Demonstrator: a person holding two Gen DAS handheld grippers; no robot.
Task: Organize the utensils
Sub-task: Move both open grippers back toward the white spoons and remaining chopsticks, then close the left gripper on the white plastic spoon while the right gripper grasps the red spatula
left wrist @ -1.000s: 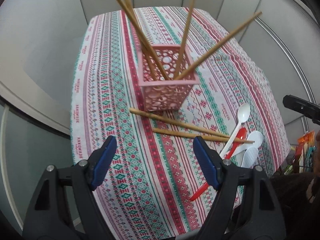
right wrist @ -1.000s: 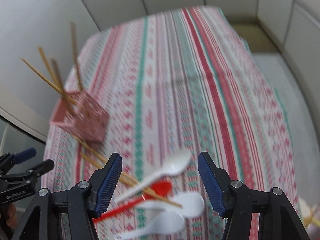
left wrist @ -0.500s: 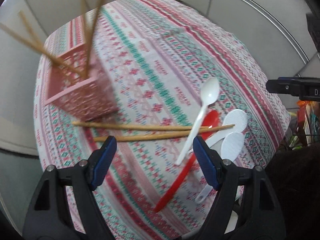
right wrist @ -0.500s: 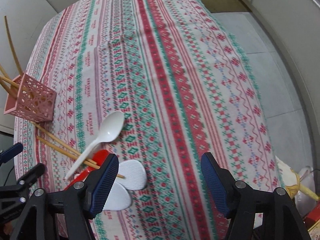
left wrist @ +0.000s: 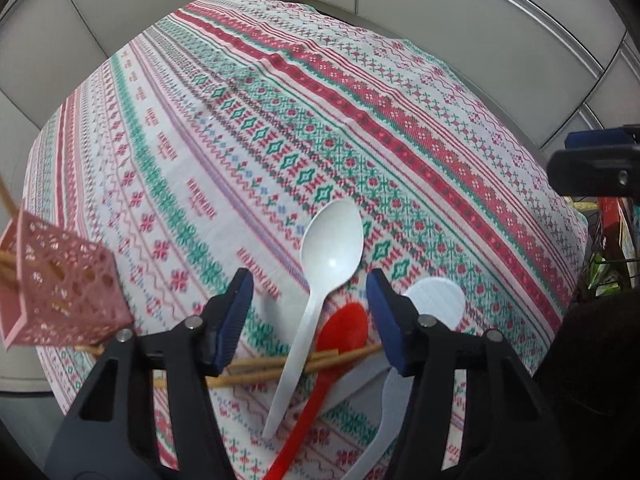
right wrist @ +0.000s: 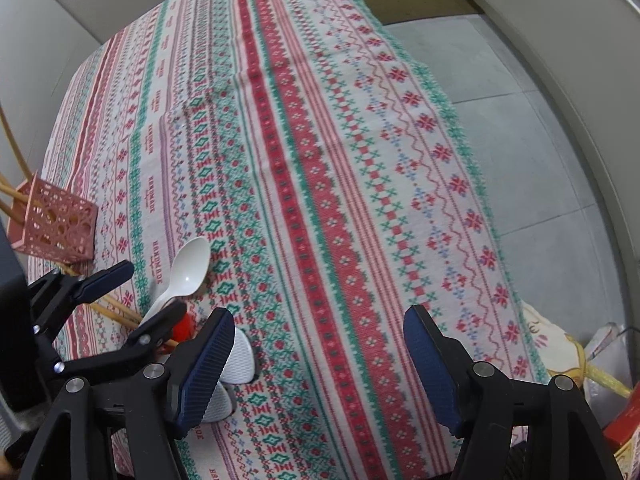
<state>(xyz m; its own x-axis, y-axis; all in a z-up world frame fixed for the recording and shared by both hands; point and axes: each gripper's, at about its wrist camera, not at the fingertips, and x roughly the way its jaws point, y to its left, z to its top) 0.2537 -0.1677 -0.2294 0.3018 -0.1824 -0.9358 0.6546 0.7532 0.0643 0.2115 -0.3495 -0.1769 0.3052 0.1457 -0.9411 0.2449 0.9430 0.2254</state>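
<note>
A table fills both views, covered with a woven cloth in red, green, pink and white stripes of diamonds, crosses and flowers. Small red lettering repeats along the pale stripes; in the right wrist view it reads "HANDMADE". Pale grey wall panels stand behind the table, and a grey tiled floor shows beyond its right edge.

The utensils lie in a loose pile near the front edge. A white spoon lies bowl up, its handle crossing over a red spoon and two chopsticks that lie flat on the cloth. Two white textured paddles lie just beside them on the right. A pink lattice holder stands at the left edge of the table, with more chopsticks leaning out of it.

The left tongs point steeply down over the pile, their blue pads either side of the white spoon's handle and the red spoon's bowl; the jaws are closing but the pads do not yet press on anything. The right tongs hang apart over bare cloth, with one paddle just beside the left pad.
</note>
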